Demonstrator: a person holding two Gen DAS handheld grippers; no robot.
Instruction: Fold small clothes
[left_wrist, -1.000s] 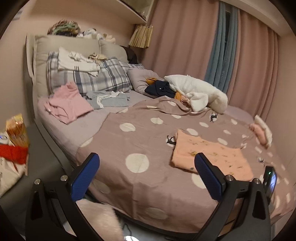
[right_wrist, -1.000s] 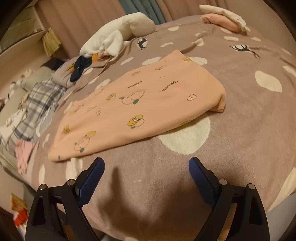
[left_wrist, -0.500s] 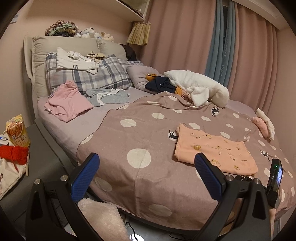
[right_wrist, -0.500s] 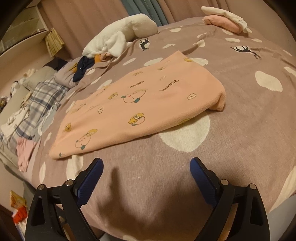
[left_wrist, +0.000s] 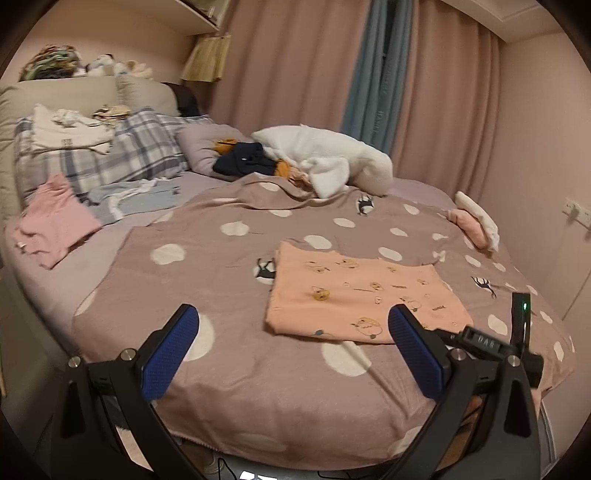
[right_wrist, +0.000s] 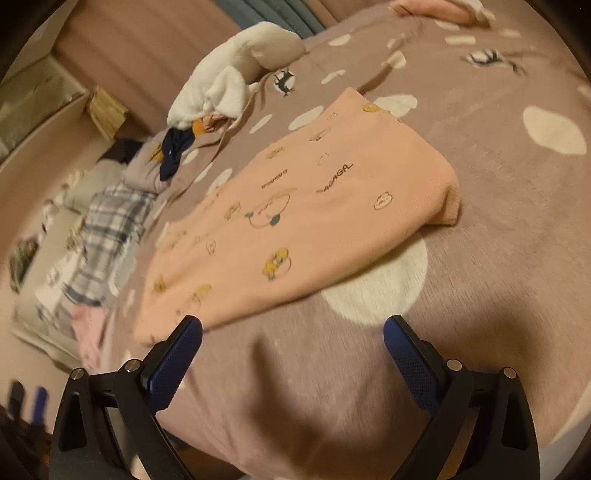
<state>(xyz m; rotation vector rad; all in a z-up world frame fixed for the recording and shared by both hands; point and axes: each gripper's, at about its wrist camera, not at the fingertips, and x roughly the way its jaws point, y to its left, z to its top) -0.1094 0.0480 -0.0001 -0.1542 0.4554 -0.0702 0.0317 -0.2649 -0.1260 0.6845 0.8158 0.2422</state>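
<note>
A folded peach garment (left_wrist: 354, 299) (right_wrist: 291, 218) with small cartoon prints lies flat on the mauve polka-dot blanket (left_wrist: 229, 280) (right_wrist: 509, 236). My left gripper (left_wrist: 293, 317) hovers over the bed's near edge, jaws wide, nothing between them; the garment's near edge lies just beyond its right finger. My right gripper (right_wrist: 293, 328) hangs close above the blanket just short of the garment's near edge. Its jaws are opening and nothing sits between them. Part of the right gripper's body shows at the lower right of the left wrist view.
Loose clothes lie by the pillows: a pink top (left_wrist: 51, 225), a grey piece (left_wrist: 136, 195), a navy item (left_wrist: 240, 162) and a white fleece (left_wrist: 325, 158). A folded pink and white stack (left_wrist: 476, 221) rests near the right wall. Plaid pillows (left_wrist: 110, 155) lean on the headboard.
The left wrist view has swung right and closer to the bed; the bedside items have left it. The right wrist view has rolled and edged toward the garment, and its jaws stand slightly wider.
</note>
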